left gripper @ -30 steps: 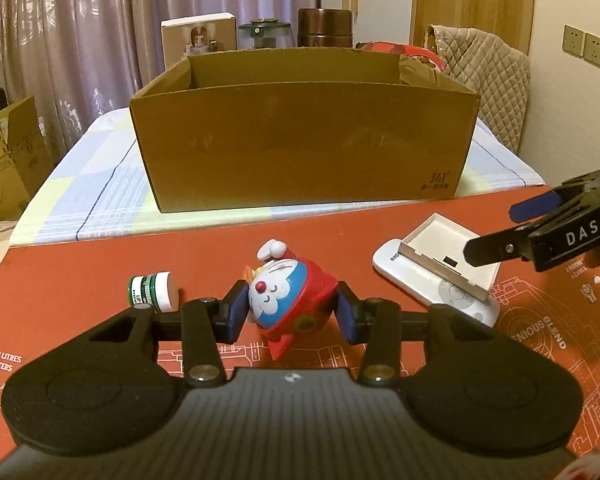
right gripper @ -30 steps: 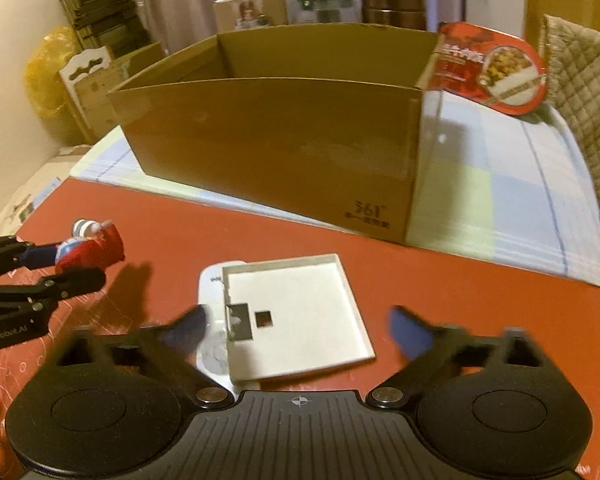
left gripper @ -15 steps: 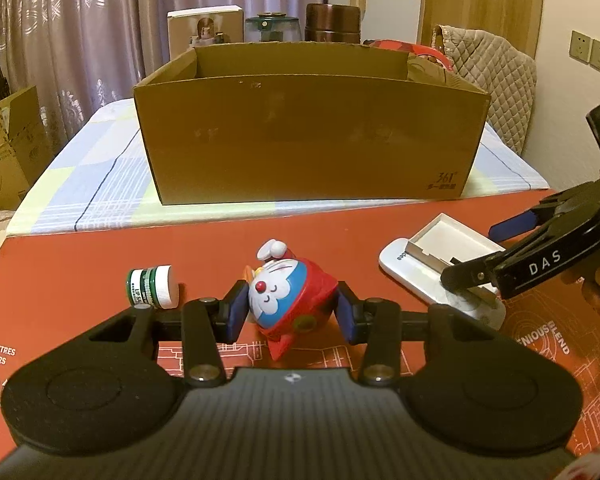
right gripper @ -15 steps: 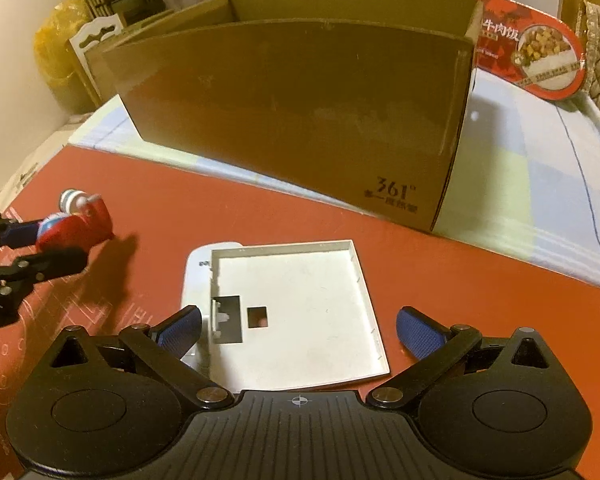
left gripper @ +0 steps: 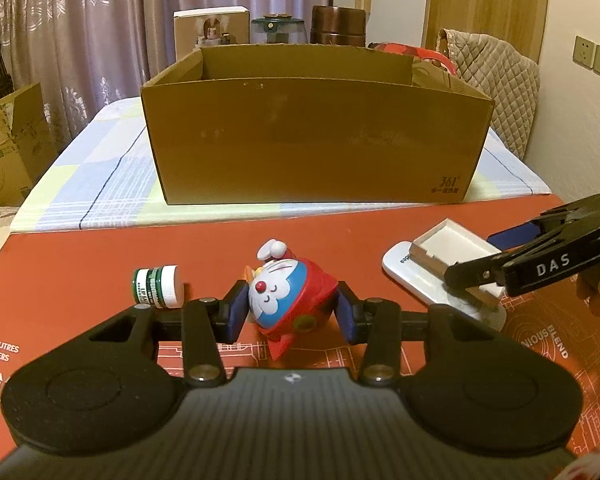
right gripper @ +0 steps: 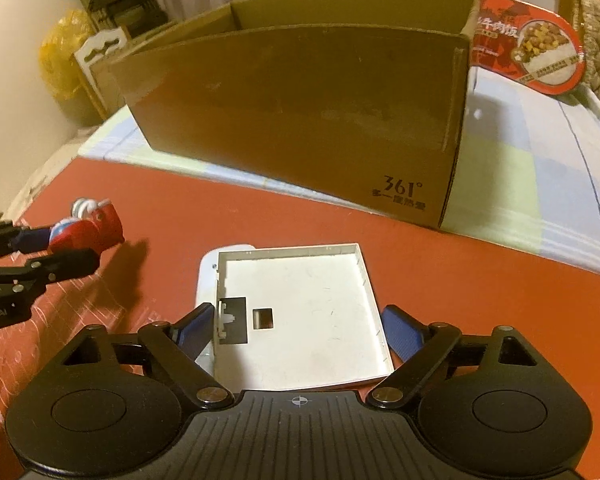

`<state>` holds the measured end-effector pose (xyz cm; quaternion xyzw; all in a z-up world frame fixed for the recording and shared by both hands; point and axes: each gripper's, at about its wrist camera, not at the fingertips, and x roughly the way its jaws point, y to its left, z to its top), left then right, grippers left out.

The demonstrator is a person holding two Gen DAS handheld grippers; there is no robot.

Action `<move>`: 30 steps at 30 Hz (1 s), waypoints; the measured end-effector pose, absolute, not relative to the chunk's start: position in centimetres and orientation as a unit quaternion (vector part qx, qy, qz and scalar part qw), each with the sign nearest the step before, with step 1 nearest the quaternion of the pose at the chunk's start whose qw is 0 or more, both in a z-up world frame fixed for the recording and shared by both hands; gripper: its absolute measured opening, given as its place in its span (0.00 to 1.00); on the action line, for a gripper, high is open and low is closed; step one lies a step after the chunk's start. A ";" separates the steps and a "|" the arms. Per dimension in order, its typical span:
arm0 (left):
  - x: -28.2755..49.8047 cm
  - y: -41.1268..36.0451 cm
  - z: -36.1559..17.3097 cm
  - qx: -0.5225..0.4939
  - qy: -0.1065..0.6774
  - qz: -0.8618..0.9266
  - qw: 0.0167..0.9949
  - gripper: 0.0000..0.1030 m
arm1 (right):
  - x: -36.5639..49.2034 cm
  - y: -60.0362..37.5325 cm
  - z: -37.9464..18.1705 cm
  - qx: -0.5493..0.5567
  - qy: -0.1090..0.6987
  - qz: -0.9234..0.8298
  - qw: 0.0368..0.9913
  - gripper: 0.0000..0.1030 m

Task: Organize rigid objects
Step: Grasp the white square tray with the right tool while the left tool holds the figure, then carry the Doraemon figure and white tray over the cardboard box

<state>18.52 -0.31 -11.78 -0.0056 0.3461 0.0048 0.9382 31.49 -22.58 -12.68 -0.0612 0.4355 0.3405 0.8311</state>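
Note:
A red and blue cat toy sits low over the red mat, and my left gripper is shut on its sides. The right wrist view shows the same toy at far left in the left gripper. A shallow white square tray lies partly on a flat white device. My right gripper straddles the tray with its jaws closing, the blue pads just outside the tray's side walls. In the left wrist view the right gripper hangs over that tray.
A big open cardboard box stands behind the red mat on a checked cloth. A small green jar lies on its side left of the toy. A red food package leans at the box's right end.
My right gripper has come down and forward over the white tray, and its jaws have narrowed toward the tray's sides. The left gripper and the toy have stayed put.

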 end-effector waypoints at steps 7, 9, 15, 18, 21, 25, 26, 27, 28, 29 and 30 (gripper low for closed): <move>18.0 -0.3 -10.8 -0.002 0.341 0.003 0.940 0.39 | 29.7 -23.0 -11.1 -0.034 0.418 0.321 0.849 0.83; 17.8 -0.3 -10.2 -0.001 0.336 0.002 0.942 0.39 | 29.0 -22.9 -10.3 -0.035 0.411 0.316 0.854 0.83; 17.5 -0.6 -7.8 0.009 0.323 -0.006 0.946 0.39 | 27.0 -22.1 -7.3 -0.037 0.384 0.305 0.871 0.83; 17.3 -0.7 -6.2 0.016 0.314 -0.012 0.949 0.39 | 26.3 -21.7 -5.8 -0.034 0.370 0.299 0.879 0.83; 17.2 -0.7 -4.8 0.022 0.307 -0.017 0.951 0.39 | 26.0 -21.5 -4.5 -0.031 0.363 0.298 0.882 0.83; 17.2 -0.8 -2.9 0.029 0.298 -0.026 0.954 0.39 | 25.6 -21.2 -2.9 -0.026 0.354 0.295 0.887 0.83; 17.3 -0.7 -2.4 0.030 0.296 -0.028 0.954 0.39 | 25.5 -21.2 -2.5 -0.024 0.352 0.293 0.888 0.83; 17.4 -0.7 -1.9 0.030 0.294 -0.030 0.955 0.39 | 25.4 -21.3 -2.1 -0.023 0.350 0.292 0.890 0.83; 17.4 -0.6 -1.5 0.030 0.292 -0.032 0.955 0.39 | 25.4 -21.3 -1.8 -0.022 0.349 0.291 0.891 0.83; 17.5 -0.6 -1.2 0.030 0.291 -0.034 0.956 0.39 | 25.4 -21.2 -1.3 -0.020 0.348 0.290 0.891 0.83; 17.7 -0.5 -0.8 0.030 0.289 -0.036 0.956 0.39 | 25.5 -21.4 -1.0 -0.019 0.347 0.290 0.892 0.83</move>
